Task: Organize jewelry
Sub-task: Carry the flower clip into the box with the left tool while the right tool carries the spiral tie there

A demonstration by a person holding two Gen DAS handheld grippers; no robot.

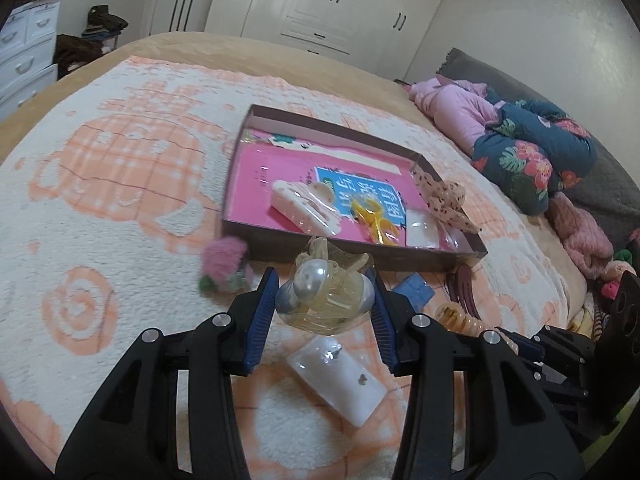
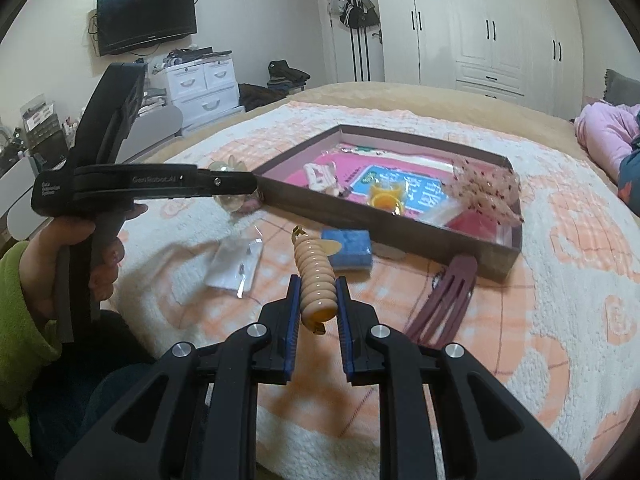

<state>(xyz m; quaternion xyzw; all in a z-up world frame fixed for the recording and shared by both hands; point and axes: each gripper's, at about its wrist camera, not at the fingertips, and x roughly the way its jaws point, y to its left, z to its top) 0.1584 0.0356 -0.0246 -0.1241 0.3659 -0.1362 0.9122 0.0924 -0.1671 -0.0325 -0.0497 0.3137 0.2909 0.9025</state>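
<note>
My left gripper point(image 1: 324, 296) is shut on a clear yellowish claw clip point(image 1: 320, 292) with a pearly bead, held above the blanket just in front of the shallow brown box point(image 1: 360, 254). My right gripper point(image 2: 318, 284) is shut on a beige ribbed hair clip point(image 2: 314, 276), held off the bed. In the right wrist view the left gripper point(image 2: 248, 188) reaches toward the box's near corner point(image 2: 280, 196). Inside the box lie a white dotted clip point(image 1: 304, 208), a yellow clip point(image 1: 374, 216), a dotted bow point(image 1: 444, 200) and a small plastic bag point(image 1: 422, 232) on a pink book.
On the blanket lie a pink knitted flower point(image 1: 224, 260), a blue pad point(image 2: 348, 248), a maroon comb point(image 2: 448, 300) and a bagged white earring card point(image 2: 236, 264). Folded clothes point(image 1: 520, 152) are piled at the bed's right side. A hand in a green sleeve point(image 2: 24, 300) holds the left gripper.
</note>
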